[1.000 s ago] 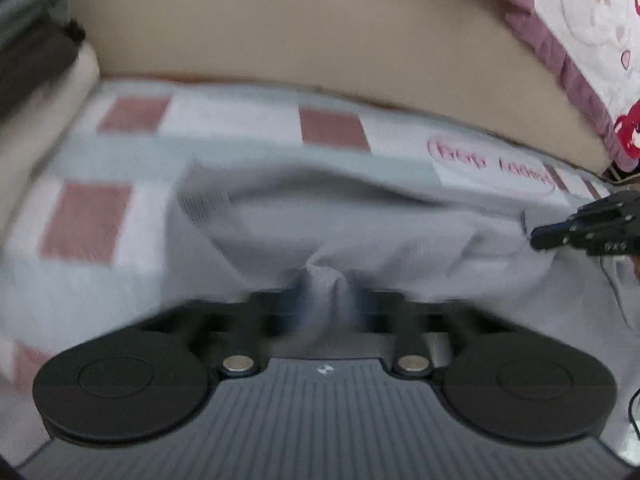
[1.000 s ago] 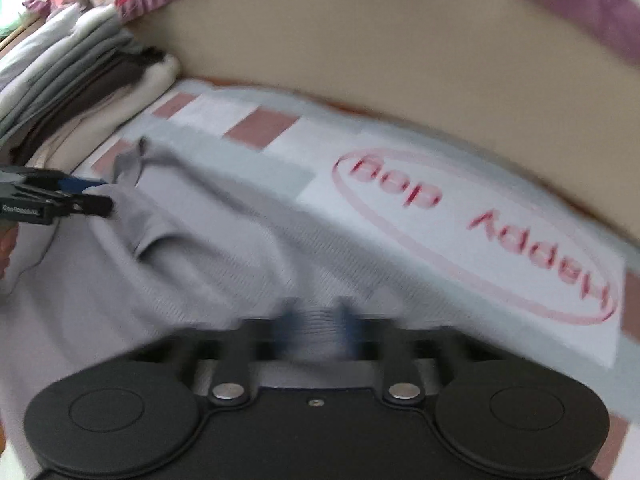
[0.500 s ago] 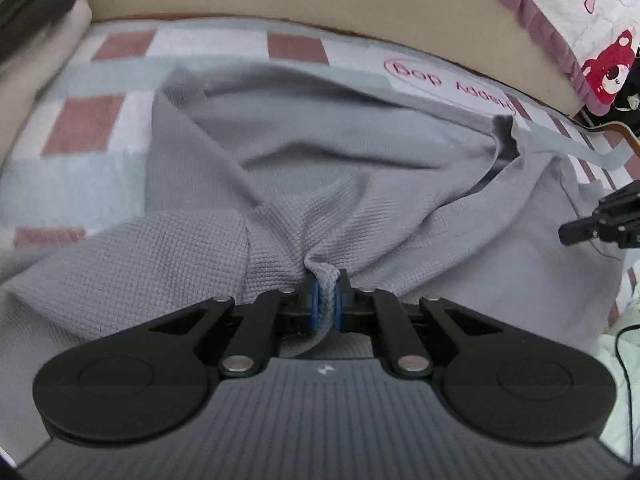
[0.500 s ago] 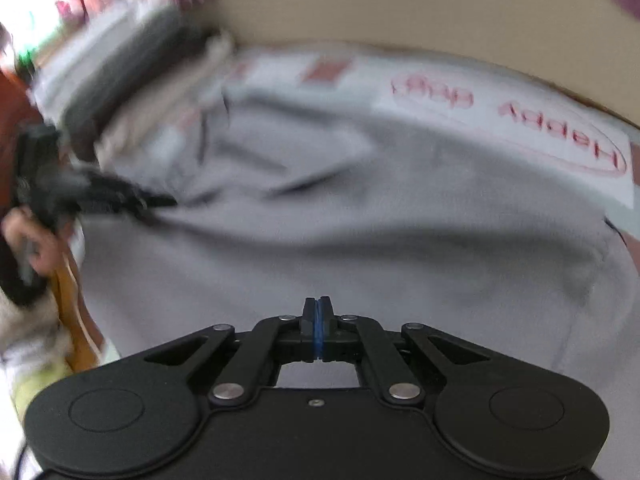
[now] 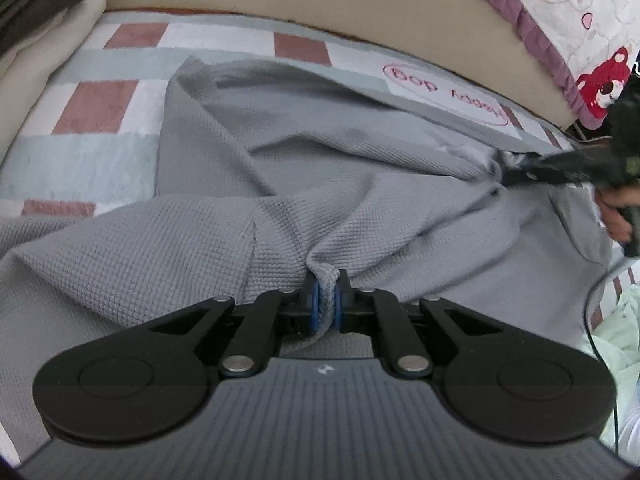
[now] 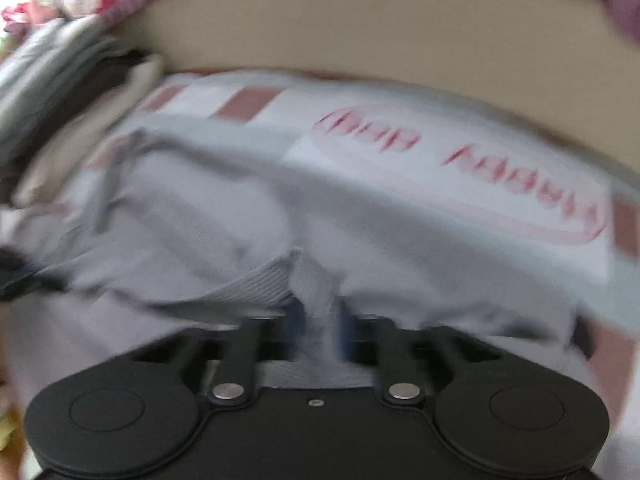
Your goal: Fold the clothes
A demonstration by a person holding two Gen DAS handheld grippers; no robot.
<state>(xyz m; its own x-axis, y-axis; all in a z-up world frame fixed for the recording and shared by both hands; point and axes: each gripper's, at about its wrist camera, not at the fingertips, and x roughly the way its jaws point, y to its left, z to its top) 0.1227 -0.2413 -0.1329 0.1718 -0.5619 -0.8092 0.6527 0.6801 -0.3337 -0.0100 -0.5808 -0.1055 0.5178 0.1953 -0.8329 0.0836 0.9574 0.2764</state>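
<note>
both grippers pinch grey shirt edges: left gripper, right gripper jaws opening.

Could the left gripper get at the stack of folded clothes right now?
Probably not as things stand: the left gripper is shut on the grey garment, and the stack of folded clothes lies beyond it at the far left.

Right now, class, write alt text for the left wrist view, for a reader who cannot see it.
The left gripper pinches a bunched edge of a grey waffle-knit garment spread over a checked blanket. At right, the blurred right gripper reaches the garment's far edge.
</note>
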